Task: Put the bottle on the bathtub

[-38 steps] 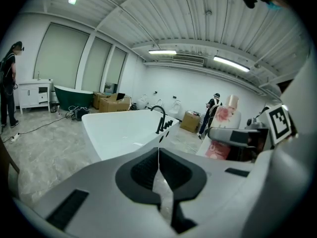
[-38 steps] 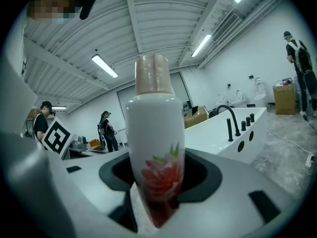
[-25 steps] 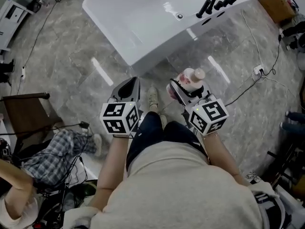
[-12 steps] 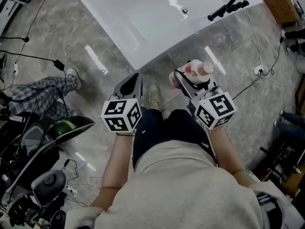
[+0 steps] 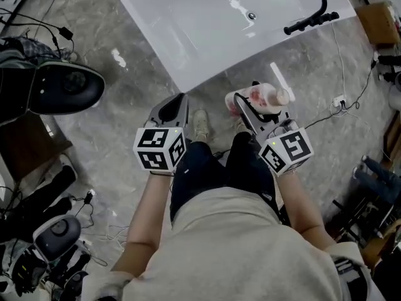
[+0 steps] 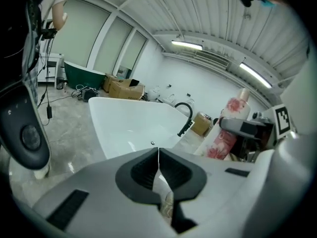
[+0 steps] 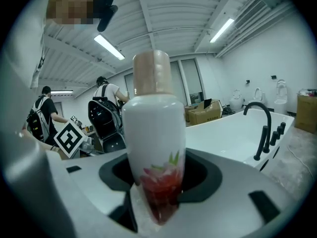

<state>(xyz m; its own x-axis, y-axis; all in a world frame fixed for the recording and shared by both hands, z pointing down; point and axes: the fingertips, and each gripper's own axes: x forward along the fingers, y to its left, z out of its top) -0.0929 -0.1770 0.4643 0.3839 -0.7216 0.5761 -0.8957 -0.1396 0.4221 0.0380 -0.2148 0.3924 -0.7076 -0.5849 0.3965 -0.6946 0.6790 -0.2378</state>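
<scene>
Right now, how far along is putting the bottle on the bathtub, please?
Done: the right gripper is clamped on the white floral plastic bottle with a tan cap. In hand: it hangs short of the white bathtub. Left: setting it on that bathtub.

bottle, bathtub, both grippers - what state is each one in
bathtub: empty, no water visible
bottle: cap on, held in the air, not yet on the bathtub
right gripper: shut on the bottle's lower body
left gripper: shut, nothing between its jaws
</scene>
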